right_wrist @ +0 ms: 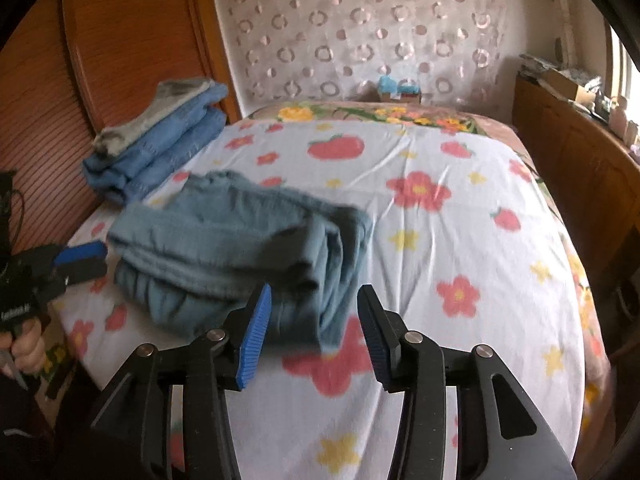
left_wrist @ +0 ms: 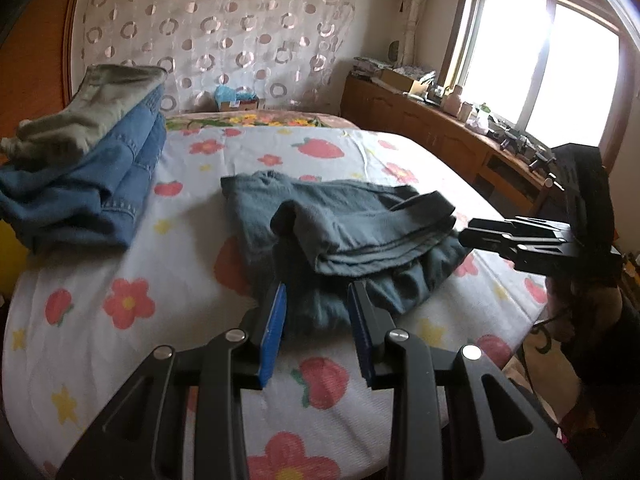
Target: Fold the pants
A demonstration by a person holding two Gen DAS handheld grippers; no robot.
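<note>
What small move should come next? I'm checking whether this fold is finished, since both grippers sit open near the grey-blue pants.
Probably draw both grippers back: the grey-blue pants already lie folded on the bedsheet, and the left gripper and right gripper stand open, gripping nothing.

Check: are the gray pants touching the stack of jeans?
Apart. The left wrist view shows bare flowered sheet between the gray pants and the stack of jeans.
</note>
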